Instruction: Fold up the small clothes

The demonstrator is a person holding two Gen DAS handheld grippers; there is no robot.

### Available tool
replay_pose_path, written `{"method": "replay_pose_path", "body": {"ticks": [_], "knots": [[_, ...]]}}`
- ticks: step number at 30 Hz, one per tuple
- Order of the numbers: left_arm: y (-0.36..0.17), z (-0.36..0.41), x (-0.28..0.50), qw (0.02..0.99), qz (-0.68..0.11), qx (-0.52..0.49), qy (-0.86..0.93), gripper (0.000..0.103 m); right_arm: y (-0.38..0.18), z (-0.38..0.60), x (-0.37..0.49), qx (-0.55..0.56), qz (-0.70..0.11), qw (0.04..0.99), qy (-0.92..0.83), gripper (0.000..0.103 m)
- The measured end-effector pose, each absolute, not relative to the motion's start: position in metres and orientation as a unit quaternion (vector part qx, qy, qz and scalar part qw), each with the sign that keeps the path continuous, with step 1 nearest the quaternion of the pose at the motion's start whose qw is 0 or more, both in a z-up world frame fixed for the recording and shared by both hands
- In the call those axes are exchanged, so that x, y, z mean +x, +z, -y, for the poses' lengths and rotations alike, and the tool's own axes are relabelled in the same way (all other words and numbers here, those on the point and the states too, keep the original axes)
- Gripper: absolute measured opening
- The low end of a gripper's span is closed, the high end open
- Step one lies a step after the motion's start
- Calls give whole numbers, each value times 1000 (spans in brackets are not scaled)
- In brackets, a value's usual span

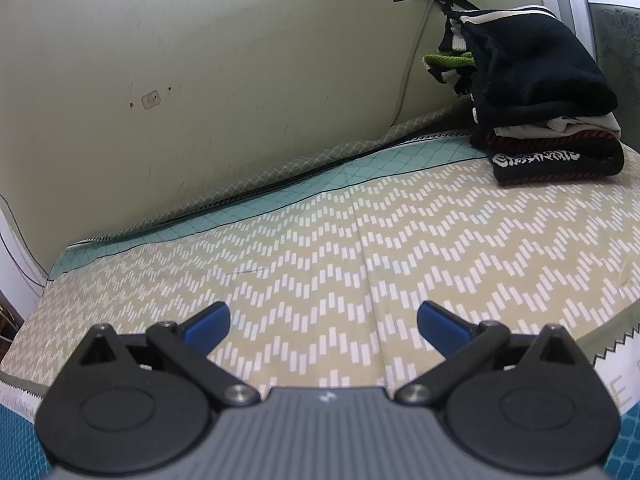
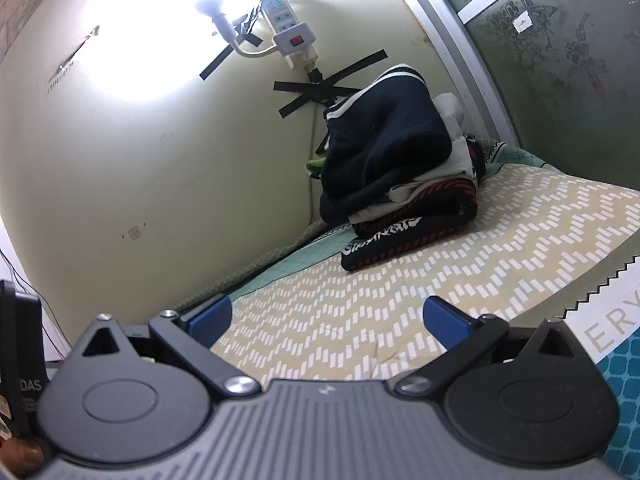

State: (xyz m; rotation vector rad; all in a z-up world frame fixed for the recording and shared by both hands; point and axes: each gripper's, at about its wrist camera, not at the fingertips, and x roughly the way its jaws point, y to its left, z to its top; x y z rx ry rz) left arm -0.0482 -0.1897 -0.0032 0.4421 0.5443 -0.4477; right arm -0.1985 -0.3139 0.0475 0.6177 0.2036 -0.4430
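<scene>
A pile of small clothes (image 1: 536, 104) sits at the far right of a zigzag-patterned mat (image 1: 320, 248), against the wall. On top lies a loose dark navy garment (image 2: 392, 140) with a white stripe; under it are folded white, red-striped and black printed pieces (image 2: 404, 240). A bit of green cloth (image 1: 448, 60) pokes out behind. My left gripper (image 1: 323, 322) is open and empty, low over the bare mat, well short of the pile. My right gripper (image 2: 328, 318) is open and empty too, facing the pile from the near edge.
A pale wall (image 1: 200, 80) runs along the mat's far side, with a power strip (image 2: 288, 28), a lit bulb (image 2: 208, 8) and taped cables. A teal quilted cloth (image 1: 240, 208) lies under the mat. A patterned panel (image 2: 560, 60) stands on the right.
</scene>
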Motion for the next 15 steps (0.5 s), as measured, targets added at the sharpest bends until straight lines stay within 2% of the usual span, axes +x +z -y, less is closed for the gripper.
{"method": "replay_pose_path", "body": {"ticks": [15], "knots": [[-4, 189, -47, 907, -287, 207, -230, 103, 49, 314, -199, 303, -98, 923, -218, 97]]}}
